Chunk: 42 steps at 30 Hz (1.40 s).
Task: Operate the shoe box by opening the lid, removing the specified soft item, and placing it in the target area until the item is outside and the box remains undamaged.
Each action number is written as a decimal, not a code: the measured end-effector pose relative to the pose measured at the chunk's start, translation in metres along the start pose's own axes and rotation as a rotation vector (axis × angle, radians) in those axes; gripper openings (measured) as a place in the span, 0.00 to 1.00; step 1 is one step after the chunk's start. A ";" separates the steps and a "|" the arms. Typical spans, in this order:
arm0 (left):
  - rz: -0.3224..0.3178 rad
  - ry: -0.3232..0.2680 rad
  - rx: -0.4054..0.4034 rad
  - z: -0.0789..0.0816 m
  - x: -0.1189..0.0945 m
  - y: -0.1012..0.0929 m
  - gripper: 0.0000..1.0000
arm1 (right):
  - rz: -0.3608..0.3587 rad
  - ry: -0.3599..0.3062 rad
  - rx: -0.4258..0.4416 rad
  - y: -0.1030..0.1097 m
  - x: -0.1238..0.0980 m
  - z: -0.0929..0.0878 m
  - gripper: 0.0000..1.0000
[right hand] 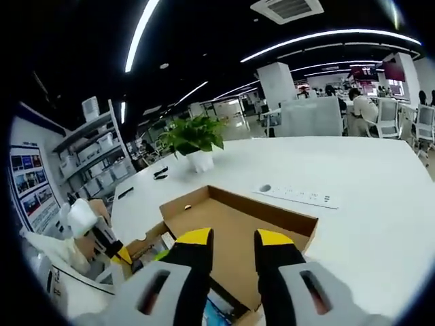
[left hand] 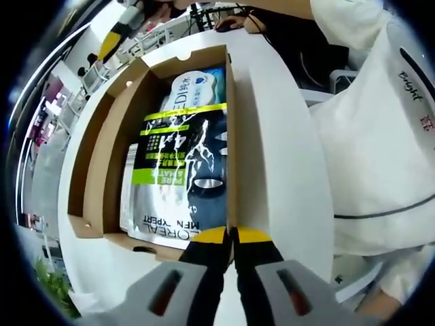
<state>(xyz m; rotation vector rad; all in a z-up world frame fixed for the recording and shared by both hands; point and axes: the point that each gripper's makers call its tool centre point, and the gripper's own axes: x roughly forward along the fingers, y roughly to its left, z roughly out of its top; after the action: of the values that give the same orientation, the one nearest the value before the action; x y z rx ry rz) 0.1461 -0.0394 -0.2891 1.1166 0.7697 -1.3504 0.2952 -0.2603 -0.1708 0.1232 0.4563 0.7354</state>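
Left gripper view, near field: left tool [left hand: 231, 234] rises from 6 o'clock, yellow-tipped jaws drawn together right at the near edge of the shoe box [left hand: 112, 146], at or against the lower edge of a sachet. Cannot tell whether anything is pinched between the tips.

Box is open; its brown interior is exposed and the lid no longer covers the contents. Lid-opening step judged done.

Inside, a flat foil face-mask sachet [left hand: 180, 173], black with lime-green bands, lies on top of the stack, running from 6 toward 12 o'clock. A pale blue-and-white sachet [left hand: 194, 87] shows beyond it at 12 o'clock. Soft item is thus inside the box: removal and placing remain.

White bench [left hand: 272, 156] carries the box. A person in a white garment [left hand: 380, 149] stands at 3 o'clock.

Right gripper view: right tool [right hand: 233, 239] at 6 o'clock, jaws slightly apart, nothing between them, held over the open cardboard lid flap [right hand: 234, 224]. Farther out at 1 o'clock, a long white strip [right hand: 296, 195]; at 11 o'clock, a potted plant [right hand: 196, 139].

No tearing or crushing visible on the cardboard.
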 end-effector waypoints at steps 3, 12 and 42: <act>0.000 0.001 0.000 0.000 0.000 0.000 0.03 | 0.008 0.029 -0.032 0.007 -0.001 -0.007 0.25; 0.003 -0.002 0.002 0.000 0.001 -0.001 0.03 | 0.064 0.070 -0.035 0.023 -0.001 -0.018 0.22; 0.004 -0.008 0.006 0.000 0.001 -0.001 0.03 | 0.214 0.160 -0.344 0.068 0.009 -0.041 0.24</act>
<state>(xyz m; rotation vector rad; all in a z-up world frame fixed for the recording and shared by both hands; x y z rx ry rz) 0.1457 -0.0393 -0.2906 1.1164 0.7580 -1.3535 0.2409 -0.2055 -0.1923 -0.2142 0.4666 1.0285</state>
